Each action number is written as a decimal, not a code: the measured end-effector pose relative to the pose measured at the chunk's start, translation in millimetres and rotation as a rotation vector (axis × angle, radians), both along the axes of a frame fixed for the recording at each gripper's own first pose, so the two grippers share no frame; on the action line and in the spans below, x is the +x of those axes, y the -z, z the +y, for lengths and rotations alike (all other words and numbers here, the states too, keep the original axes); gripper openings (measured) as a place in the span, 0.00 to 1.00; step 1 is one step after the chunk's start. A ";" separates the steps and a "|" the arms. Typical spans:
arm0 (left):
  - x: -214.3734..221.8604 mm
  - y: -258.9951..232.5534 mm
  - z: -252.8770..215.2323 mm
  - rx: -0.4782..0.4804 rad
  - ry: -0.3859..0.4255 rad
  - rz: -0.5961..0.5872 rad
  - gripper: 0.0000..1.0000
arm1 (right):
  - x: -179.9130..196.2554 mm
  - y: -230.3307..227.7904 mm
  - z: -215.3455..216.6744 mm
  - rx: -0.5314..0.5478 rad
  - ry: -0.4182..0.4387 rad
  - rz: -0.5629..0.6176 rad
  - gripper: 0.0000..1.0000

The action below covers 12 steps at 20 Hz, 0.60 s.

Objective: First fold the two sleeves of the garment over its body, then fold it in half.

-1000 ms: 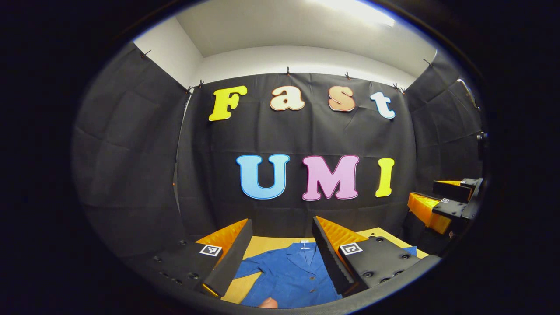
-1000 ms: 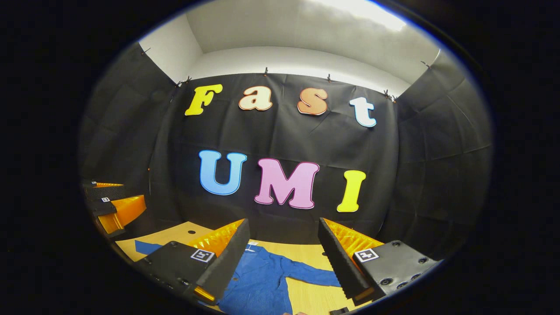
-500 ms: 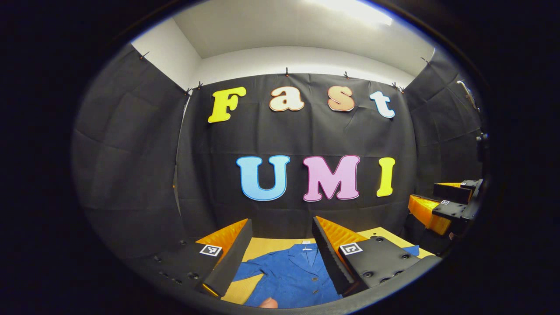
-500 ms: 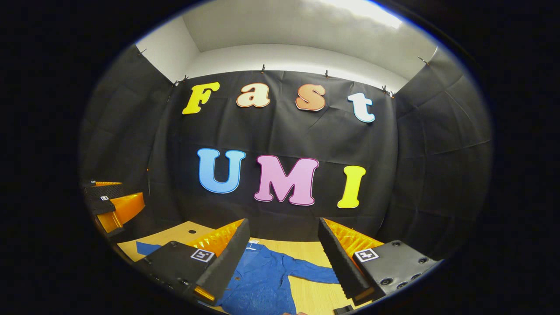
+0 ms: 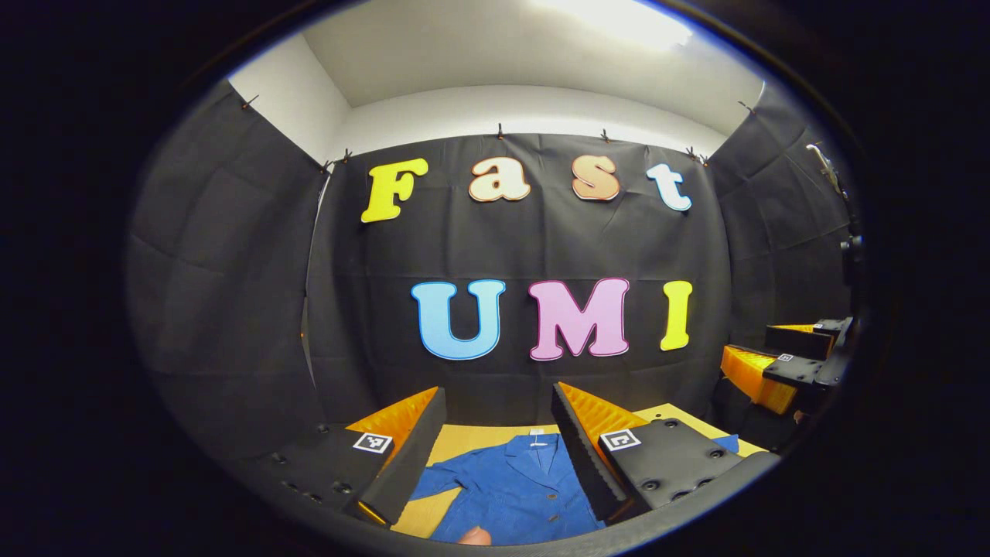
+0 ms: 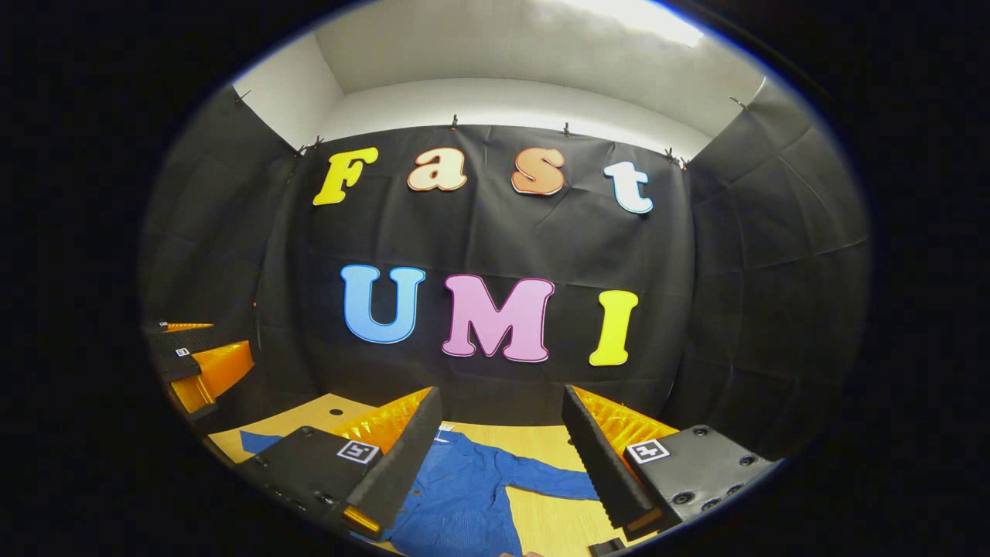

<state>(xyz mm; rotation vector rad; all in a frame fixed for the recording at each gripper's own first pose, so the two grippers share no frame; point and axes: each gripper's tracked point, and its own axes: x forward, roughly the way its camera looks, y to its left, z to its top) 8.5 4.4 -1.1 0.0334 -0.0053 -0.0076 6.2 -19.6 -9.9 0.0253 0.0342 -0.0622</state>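
Garment [image 5: 510, 487] flat on table [image 6: 541, 441], collar far | sleeves spread, unfolded | left gripper [image 5: 495, 433] and right gripper [image 6: 499, 441] above it, jaws apart, empty | both sleeve folds and halving left

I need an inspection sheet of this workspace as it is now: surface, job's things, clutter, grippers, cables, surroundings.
Surface: wooden table, with a small hole near its far left corner.
Job's things: blue garment lies flat, collar toward the wall, both sleeves spread out, none folded.
Clutter: nothing seen.
Grippers: left gripper open, above the garment; right gripper open, above the garment's sleeve.
Cables: nothing seen.
Surroundings: black cloth wall, white ceiling with a light.
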 end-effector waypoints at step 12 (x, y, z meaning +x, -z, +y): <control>-10.5 -4.9 0.7 0.006 -0.005 -0.014 0.80 | -9.4 -3.2 -10.0 -0.019 0.017 -0.018 0.93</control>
